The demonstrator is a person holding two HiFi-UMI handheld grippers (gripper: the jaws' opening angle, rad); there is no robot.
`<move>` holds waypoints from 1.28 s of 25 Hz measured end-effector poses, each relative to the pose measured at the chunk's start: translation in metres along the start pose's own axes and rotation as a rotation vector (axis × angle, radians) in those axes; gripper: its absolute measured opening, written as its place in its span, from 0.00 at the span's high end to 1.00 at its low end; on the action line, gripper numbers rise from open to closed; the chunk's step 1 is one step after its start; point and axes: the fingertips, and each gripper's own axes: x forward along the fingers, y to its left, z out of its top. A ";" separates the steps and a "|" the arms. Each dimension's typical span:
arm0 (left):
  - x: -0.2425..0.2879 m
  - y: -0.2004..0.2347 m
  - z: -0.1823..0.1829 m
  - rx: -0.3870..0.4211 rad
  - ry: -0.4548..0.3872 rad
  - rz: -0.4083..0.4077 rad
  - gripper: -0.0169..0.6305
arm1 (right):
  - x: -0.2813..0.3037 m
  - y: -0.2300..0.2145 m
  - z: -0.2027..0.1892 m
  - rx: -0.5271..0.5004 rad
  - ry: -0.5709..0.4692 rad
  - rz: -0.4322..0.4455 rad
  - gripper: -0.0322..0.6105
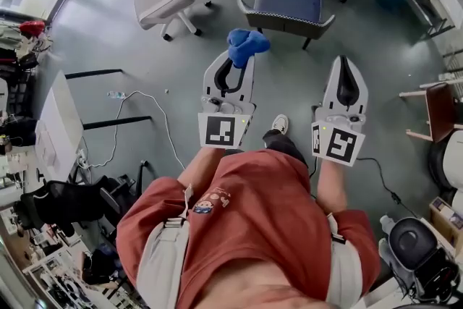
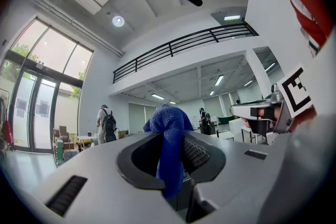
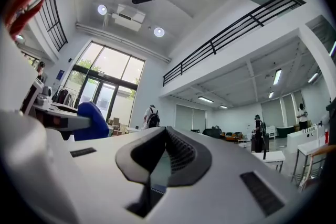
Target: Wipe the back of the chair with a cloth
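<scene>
The person wears a rust-red short-sleeved T-shirt (image 1: 249, 199) with a small printed emblem (image 1: 207, 203) on the chest. Pale grey shoulder straps (image 1: 165, 257) with buckles lie over it. Below are dark trousers (image 1: 286, 145) and a white shoe (image 1: 279, 124). The left claw (image 1: 233, 67) and the right claw (image 1: 346, 72) are smooth white plastic shells tapering to a rounded tip. Each has a black-lined opening and ribbed black pads (image 3: 181, 152). The left marker cube (image 1: 221, 131) and the right marker cube (image 1: 337, 143) are white, each printed with a black square pattern.

Crumpled blue cloth (image 1: 248, 42) pinched in left gripper (image 1: 235, 58), near upright blue-cushioned grey chair (image 1: 286, 2).
</scene>
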 end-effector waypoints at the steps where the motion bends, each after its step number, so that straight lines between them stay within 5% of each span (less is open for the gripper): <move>1: 0.009 -0.001 -0.001 -0.002 0.006 0.003 0.83 | 0.007 -0.006 -0.003 -0.003 0.000 0.000 0.91; 22: 0.062 0.056 -0.029 0.010 0.020 0.043 0.83 | 0.088 0.011 -0.034 -0.013 0.039 0.039 0.91; 29: 0.069 0.067 -0.091 -0.008 0.131 0.024 0.83 | 0.097 0.043 -0.073 -0.006 0.100 0.084 0.91; 32: 0.080 0.073 -0.107 0.048 0.046 0.018 0.83 | 0.101 0.059 -0.102 0.003 0.107 0.109 0.91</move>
